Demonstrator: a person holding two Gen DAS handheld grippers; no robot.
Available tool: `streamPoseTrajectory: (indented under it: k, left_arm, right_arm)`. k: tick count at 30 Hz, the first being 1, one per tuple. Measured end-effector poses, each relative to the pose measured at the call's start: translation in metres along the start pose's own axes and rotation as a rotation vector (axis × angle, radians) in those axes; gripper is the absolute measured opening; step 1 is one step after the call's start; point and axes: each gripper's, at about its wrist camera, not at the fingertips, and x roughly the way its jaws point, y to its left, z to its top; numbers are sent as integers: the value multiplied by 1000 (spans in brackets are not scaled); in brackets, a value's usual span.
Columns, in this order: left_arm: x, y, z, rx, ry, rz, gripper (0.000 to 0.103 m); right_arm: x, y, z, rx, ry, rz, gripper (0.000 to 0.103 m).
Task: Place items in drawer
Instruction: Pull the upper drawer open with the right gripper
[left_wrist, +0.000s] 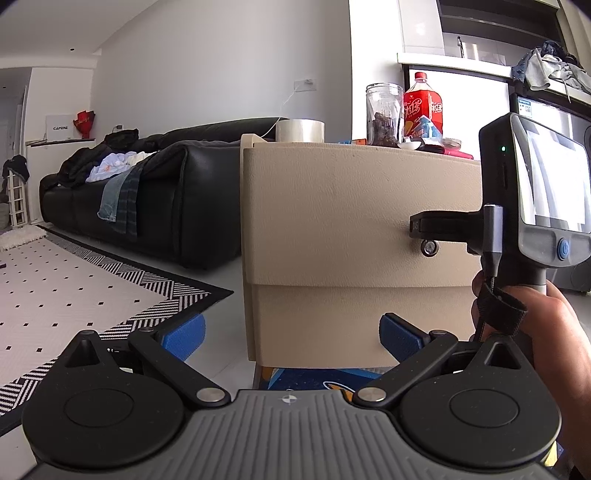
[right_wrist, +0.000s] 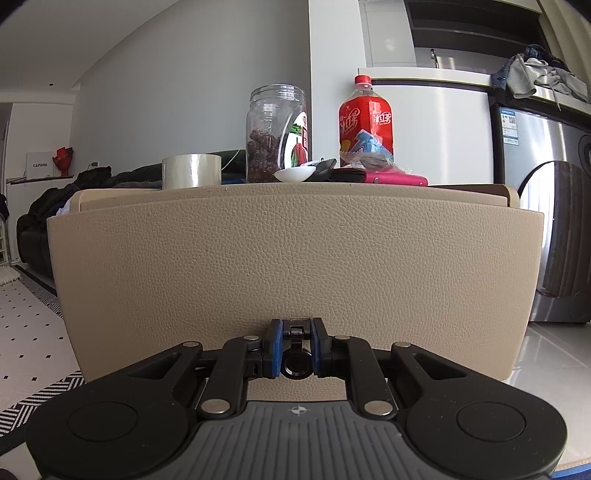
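A beige leather-look bedside cabinet (left_wrist: 332, 206) has an upper drawer (right_wrist: 295, 258) whose front stands slightly forward of the body. My right gripper (right_wrist: 295, 332) is shut on the drawer's black pull handle (right_wrist: 295, 363); in the left wrist view it shows from the side, right gripper (left_wrist: 419, 226), held by a hand (left_wrist: 546, 325). On the cabinet top stand a tape roll (right_wrist: 192, 171), a clear jar (right_wrist: 277, 133) of dark snacks, a red bottle (right_wrist: 365, 122), a white spoon (right_wrist: 295, 174) and a pink item (right_wrist: 399, 180). My left gripper (left_wrist: 291, 332) is open and holds nothing, low before the lower drawer front (left_wrist: 325, 317).
A black sofa (left_wrist: 147, 192) with clothes on it stands to the left. A patterned rug (left_wrist: 74, 295) covers the floor at lower left. A blue printed object (left_wrist: 314, 376) lies at the cabinet's foot. A steel washing machine (right_wrist: 554, 236) stands to the right.
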Motion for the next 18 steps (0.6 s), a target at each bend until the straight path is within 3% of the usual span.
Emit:
streamPoseTrajectory:
  k: [18]
  left_arm:
    - [-10,3,0,-18,2,13,103]
  right_arm:
    - [-11,3,-5,19,-13,-6,18]
